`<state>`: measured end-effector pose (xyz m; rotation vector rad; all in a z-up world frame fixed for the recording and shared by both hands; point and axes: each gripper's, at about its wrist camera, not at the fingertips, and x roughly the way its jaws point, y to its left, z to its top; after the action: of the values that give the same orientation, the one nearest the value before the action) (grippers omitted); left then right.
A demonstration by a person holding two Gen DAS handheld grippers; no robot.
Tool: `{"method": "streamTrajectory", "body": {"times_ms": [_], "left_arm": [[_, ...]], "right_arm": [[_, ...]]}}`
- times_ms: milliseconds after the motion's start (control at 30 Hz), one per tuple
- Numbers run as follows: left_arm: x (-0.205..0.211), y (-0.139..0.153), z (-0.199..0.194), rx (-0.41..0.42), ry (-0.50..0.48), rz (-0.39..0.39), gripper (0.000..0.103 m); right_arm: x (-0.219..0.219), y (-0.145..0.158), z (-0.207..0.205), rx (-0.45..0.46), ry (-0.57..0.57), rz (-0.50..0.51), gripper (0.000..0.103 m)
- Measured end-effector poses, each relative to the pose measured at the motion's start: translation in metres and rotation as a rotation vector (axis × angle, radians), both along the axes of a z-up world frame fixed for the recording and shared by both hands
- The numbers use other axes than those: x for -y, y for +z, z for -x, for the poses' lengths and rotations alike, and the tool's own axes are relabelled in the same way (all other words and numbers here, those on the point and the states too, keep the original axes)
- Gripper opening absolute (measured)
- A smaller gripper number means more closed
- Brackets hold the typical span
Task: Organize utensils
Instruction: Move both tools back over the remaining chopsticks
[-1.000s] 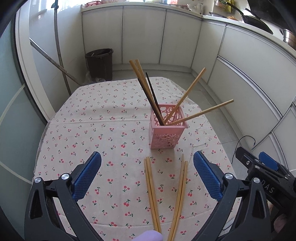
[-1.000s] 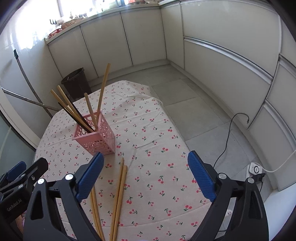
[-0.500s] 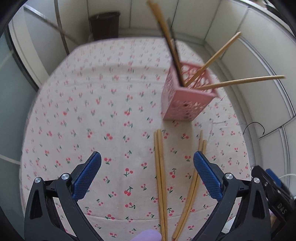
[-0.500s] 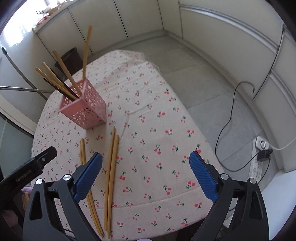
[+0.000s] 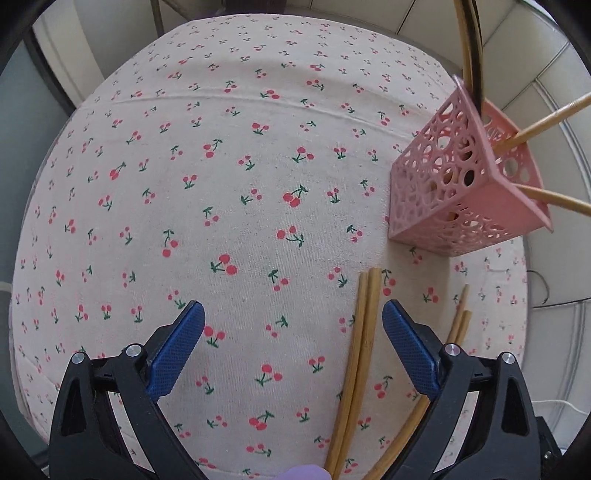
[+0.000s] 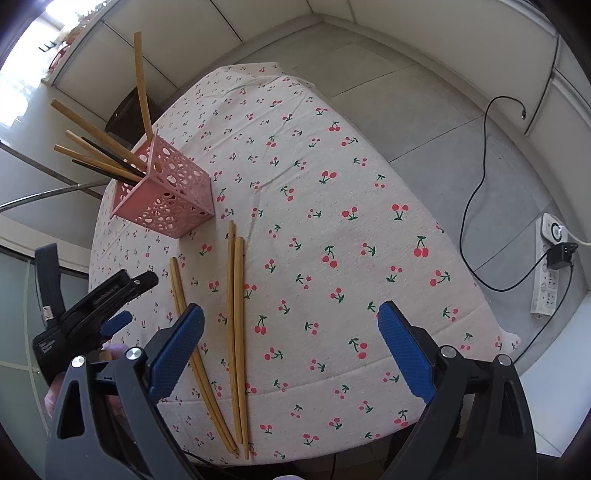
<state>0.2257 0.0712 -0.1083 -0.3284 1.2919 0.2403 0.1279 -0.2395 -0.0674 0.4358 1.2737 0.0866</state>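
Note:
A pink perforated holder (image 5: 465,192) (image 6: 166,199) stands on the cherry-print tablecloth with several wooden and black chopsticks leaning out of it. Two pairs of wooden chopsticks lie flat in front of it: a left pair (image 5: 358,354) (image 6: 195,354) and a right pair (image 5: 447,354) (image 6: 236,332). My left gripper (image 5: 291,347) is open low over the cloth, the left pair just inside its right finger. It also shows in the right wrist view (image 6: 88,314). My right gripper (image 6: 288,350) is open and empty, above the cloth right of the right pair.
The tablecloth (image 6: 332,221) ends at a near edge (image 6: 332,435). On the floor to the right lie a black cable (image 6: 476,199) and a white power strip (image 6: 550,273). White cabinets (image 6: 236,33) ring the room.
Both grippers have dropped and tilted down toward the table. The left one has closed in on the left pair of chopsticks. Both stay open. The chopsticks have not moved.

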Motion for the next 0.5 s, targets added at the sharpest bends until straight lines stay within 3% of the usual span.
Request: {"method": "streamTrajectory", "body": {"times_ms": [267, 433, 500], "left_arm": [[0.009, -0.021, -0.01, -0.03, -0.026, -0.06, 0.089], [0.027, -0.026, -0.016, -0.034, -0.083, -0.108, 0.081], [0.037, -0.025, -0.016, -0.021, -0.114, -0.111, 0.069]], "right_arm": [[0.004, -0.002, -0.002, -0.015, -0.009, -0.015, 0.092], [0.005, -0.003, -0.002, -0.019, -0.018, -0.01, 0.092], [0.007, -0.004, -0.003, -0.022, -0.029, -0.004, 0.092]]}}
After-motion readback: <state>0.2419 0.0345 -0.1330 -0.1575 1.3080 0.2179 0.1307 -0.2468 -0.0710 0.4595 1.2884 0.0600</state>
